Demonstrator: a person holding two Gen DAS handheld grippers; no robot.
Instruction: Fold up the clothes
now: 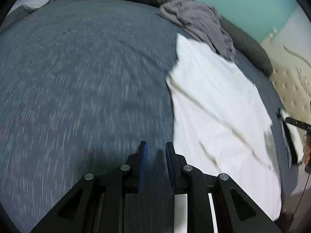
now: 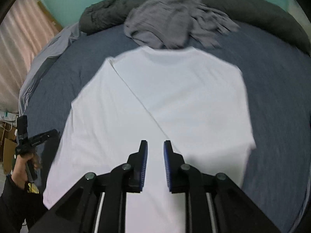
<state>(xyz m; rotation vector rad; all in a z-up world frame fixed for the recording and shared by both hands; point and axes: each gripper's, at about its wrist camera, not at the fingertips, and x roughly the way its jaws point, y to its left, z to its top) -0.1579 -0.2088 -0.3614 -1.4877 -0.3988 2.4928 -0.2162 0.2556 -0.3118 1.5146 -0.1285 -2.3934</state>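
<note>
1. White cotton T-shirt (image 2: 175, 101), smooth and laid flat on the blue-grey heathered bed sheet (image 1: 77, 77), fills the centre of the right wrist view; a thin straight seam or fold line crosses it from 10 o'clock down to the middle.
2. In the left wrist view the same shirt lies at 3 o'clock, softly creased, with one edge running from 12 towards 6 o'clock.
3. Crumpled grey knitted garment (image 2: 171, 19) sits at 12 o'clock of the shirt, touching its top edge; its fabric is ribbed and bunched.
4. Dark charcoal padded quilt (image 2: 252, 9), rolled into a long bolster shape, curves along the far side of the bed behind the grey garment.
5. Left gripper (image 1: 156, 155), black with dark blue pads, hovers over bare sheet just beside the shirt's edge; its jaws stand narrowly apart with nothing between them.
6. Right gripper (image 2: 155, 155), same build with ribbed blue pads, is above the shirt's lower half; its jaws are also narrowly parted and hold nothing.
7. Only the right wrist view shows the hand (image 2: 21, 170) in a dark sleeve gripping the left tool at 8 o'clock, a pale pink curtain (image 2: 17, 48) at 10 o'clock, and cardboard below it.
8. Only the left wrist view shows a cream tufted headboard (image 1: 291, 89) at 3 o'clock.
9. Both views are motion-blurred, so fine weave detail is unclear.
</note>
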